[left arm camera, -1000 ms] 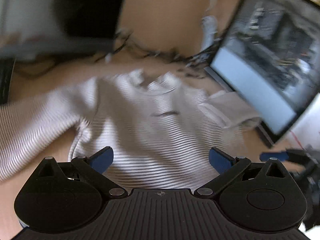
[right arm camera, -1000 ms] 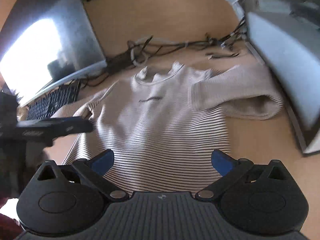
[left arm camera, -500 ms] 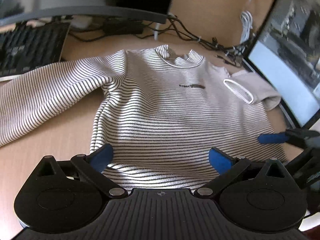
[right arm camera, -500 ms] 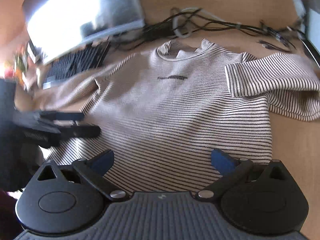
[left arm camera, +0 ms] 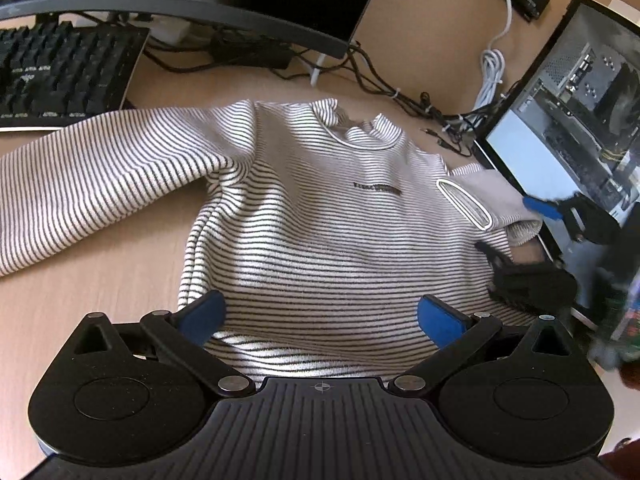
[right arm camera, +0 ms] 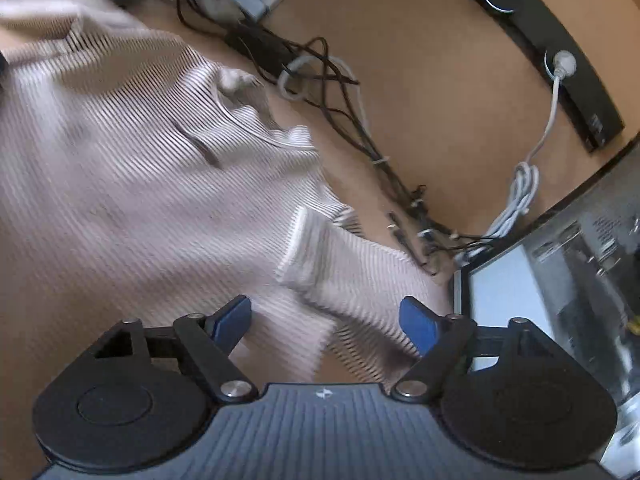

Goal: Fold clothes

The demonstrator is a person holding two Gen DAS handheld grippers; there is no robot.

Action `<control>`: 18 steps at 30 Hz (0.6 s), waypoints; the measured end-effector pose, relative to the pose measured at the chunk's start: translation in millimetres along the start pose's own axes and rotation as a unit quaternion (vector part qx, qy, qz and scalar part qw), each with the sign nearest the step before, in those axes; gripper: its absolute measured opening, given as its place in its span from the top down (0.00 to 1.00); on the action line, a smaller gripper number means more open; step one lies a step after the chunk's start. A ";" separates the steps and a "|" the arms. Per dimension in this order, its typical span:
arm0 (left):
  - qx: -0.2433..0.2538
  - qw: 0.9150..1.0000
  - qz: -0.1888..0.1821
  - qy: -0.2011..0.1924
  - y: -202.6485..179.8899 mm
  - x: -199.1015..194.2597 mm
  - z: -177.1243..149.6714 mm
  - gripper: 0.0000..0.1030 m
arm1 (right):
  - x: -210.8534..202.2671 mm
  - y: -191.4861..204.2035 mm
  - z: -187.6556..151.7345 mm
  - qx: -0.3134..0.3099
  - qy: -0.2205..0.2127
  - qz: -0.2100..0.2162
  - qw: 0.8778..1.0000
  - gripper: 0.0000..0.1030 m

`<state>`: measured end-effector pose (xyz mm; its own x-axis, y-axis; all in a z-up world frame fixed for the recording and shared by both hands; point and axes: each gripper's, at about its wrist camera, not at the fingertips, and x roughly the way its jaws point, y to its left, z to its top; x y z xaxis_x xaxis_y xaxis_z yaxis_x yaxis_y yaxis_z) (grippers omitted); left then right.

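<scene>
Striped sweater (left arm camera: 320, 216) flat on wooden desk (left arm camera: 80, 300), both claws above it

Left gripper (left arm camera: 320, 314) released, jaws wide, over near hem, nothing between the pads. Right gripper (right arm camera: 326, 320) at sweater's right side, jaws just been closing, folded-in right sleeve (right arm camera: 352, 280) between them; pads not yet pressing, so unclenched. Left sleeve (left arm camera: 92, 176) stretched out toward keyboard (left arm camera: 60, 76). Cables (left arm camera: 380, 84) far side; computer case (left arm camera: 580, 100) to the right

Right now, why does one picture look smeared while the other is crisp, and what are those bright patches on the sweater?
Left wrist view: sharp; sunlight falls in bright patches across the striped sweater, and the fisheye lens bends the monitor edge. Right wrist view: motion blur smears the sweater's stripes, though the cables stay fairly clear.
</scene>
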<state>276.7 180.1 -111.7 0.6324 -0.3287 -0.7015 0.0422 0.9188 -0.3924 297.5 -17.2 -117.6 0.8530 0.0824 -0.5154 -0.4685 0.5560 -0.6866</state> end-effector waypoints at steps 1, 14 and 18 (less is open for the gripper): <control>-0.005 1.000 -0.001 0.004 0.8 0.5 1.6 0.00 | 7.1 -2.0 2.2 -0.001 0.000 -0.004 1.000 0.42; -0.068 0.997 -0.025 0.015 8.0 8.0 14.9 0.00 | -66.6 -221.7 76.8 0.368 -0.121 0.003 0.922 0.93; -0.082 0.996 -0.033 0.011 11.8 6.8 15.0 0.00 | -49.4 -192.1 111.2 0.385 -0.138 0.113 0.906 0.93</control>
<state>293.0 192.0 -112.2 0.6149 -0.3944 -0.6829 -0.0438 0.8475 -0.5289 370.9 -36.1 96.8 0.8303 0.4109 -0.3765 -0.4301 0.9020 0.0360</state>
